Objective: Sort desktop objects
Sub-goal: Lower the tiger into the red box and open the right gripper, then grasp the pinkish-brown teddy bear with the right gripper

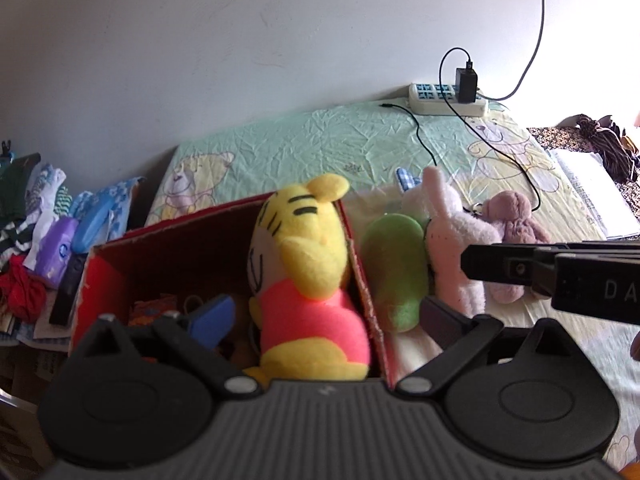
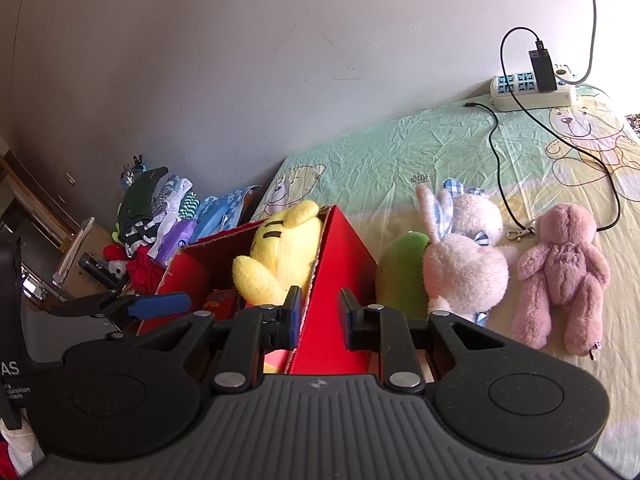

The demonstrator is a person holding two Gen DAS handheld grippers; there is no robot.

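Note:
A yellow tiger plush [image 1: 308,280] in a pink shirt stands in the red cardboard box [image 1: 108,264]. My left gripper [image 1: 326,316] hangs over the box, open wide; the plush lies between its jaws with neither pad touching it. Right of the box, on the bed sheet, lie a green plush [image 2: 404,272], a pale pink bunny [image 2: 464,268] and a mauve bear [image 2: 560,272]. My right gripper [image 2: 320,318] hovers near the box's right wall [image 2: 340,264], its jaws a narrow gap apart and empty. The left wrist view shows it above the bunny [image 1: 456,240].
A power strip [image 2: 532,92] with a black charger lies by the wall, and its cable [image 2: 500,168] trails across the sheet toward the bear. Folded clothes [image 2: 160,208] pile up left of the box. Papers [image 1: 592,196] lie at the bed's right edge.

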